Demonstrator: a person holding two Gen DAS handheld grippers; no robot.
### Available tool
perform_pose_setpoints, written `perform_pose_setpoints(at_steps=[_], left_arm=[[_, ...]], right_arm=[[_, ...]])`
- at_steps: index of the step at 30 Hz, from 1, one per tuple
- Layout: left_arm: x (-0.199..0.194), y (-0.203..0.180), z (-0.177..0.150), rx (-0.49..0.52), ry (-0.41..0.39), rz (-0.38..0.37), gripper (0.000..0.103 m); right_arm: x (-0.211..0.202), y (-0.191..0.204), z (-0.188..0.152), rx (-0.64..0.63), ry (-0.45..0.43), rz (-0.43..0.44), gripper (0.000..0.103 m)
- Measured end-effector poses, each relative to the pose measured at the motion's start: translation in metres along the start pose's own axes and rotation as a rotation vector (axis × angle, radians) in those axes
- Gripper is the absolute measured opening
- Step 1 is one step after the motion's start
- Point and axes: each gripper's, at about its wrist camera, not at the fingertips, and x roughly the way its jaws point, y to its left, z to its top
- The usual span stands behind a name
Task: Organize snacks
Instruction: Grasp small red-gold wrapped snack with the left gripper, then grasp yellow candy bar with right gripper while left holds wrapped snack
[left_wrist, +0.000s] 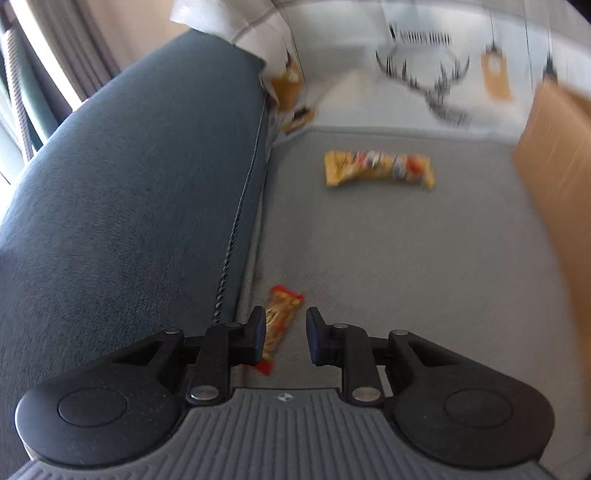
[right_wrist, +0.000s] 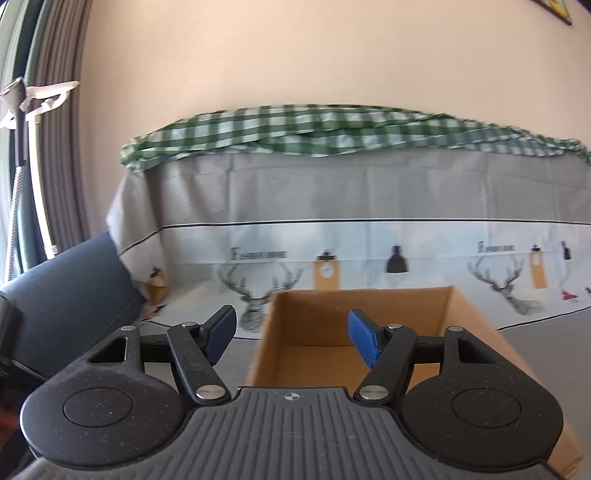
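A small red and yellow snack bar (left_wrist: 285, 304) lies on the grey seat cushion (left_wrist: 406, 277) beside the armrest. My left gripper (left_wrist: 286, 332) hovers just over it, jaws narrowly apart, and the left finger (left_wrist: 256, 336) covers part of the wrapper. Nothing is pinched. A longer yellow snack bar (left_wrist: 378, 170) lies farther back on the cushion. A cardboard box (left_wrist: 554, 177) stands at the right. In the right wrist view my right gripper (right_wrist: 291, 328) stands open and empty in front of the open box (right_wrist: 362, 291), whose visible inside looks bare.
A dark blue armrest (left_wrist: 129, 203) rises at the left, close to the small bar. A deer-print cover (right_wrist: 332, 236) drapes the sofa back, with a green checked cloth (right_wrist: 314, 129) on top. Curtains and a window are at the far left.
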Motion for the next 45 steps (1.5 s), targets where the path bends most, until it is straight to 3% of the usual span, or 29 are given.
perform_pose_setpoints(at_steps=[6,9,13,18,22,29,35,45], left_arm=[[0.034,-0.008,0.002,0.1,0.079,0.075,0.029],[0.041,-0.003,0.007,0.069,0.09,0.059,0.025],[0.043,0.014,0.012,-0.052,0.105,-0.021,0.018],[0.03,0.037,0.016,-0.243,0.092,-0.189,0.018],[0.034,0.042,0.008,-0.342,0.172,-0.288,0.018],[0.031,0.048,0.0,-0.411,0.208,-0.253,0.018],[0.034,0.043,0.001,-0.401,0.214,-0.238,0.018],[0.043,0.035,0.008,-0.384,0.218,-0.223,0.019]], right_arm=[[0.016,0.04,-0.007,-0.024,0.045,0.099,0.069],[0.022,0.051,-0.009,-0.047,0.071,0.139,0.069],[0.029,0.057,-0.011,-0.064,0.102,0.175,0.069],[0.05,0.069,-0.013,-0.046,0.145,0.193,0.069],[0.072,0.092,-0.016,-0.057,0.167,0.203,0.069],[0.134,0.145,-0.025,-0.173,0.204,0.186,0.068],[0.187,0.176,-0.035,-0.247,0.225,0.174,0.068],[0.259,0.196,-0.053,-0.337,0.335,0.209,0.074]])
